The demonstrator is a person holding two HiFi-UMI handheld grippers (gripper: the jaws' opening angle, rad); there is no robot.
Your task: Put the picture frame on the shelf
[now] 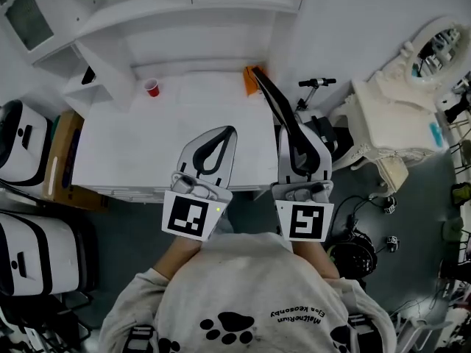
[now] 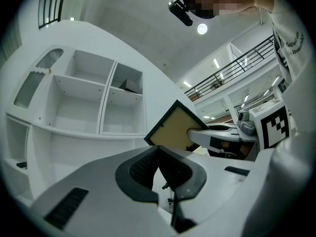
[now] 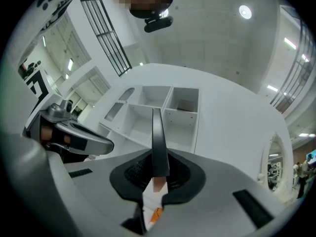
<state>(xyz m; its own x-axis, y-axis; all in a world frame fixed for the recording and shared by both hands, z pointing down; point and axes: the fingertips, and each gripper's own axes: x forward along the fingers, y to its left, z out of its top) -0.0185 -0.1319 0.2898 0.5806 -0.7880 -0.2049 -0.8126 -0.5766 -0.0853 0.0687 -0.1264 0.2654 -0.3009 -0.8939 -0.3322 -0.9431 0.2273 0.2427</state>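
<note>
The right claw (image 3: 157,168) is pinching one edge of the picture frame (image 3: 157,132). The frame is sticking out of it edge-on, in the air over the right side of the white table (image 1: 147,153), in front of the shelf (image 1: 169,35). The left claw (image 2: 159,151) is hovering beside it, its tips pressed together and holding nothing. A red cup (image 1: 151,87) is standing on the table near the shelf.
</note>
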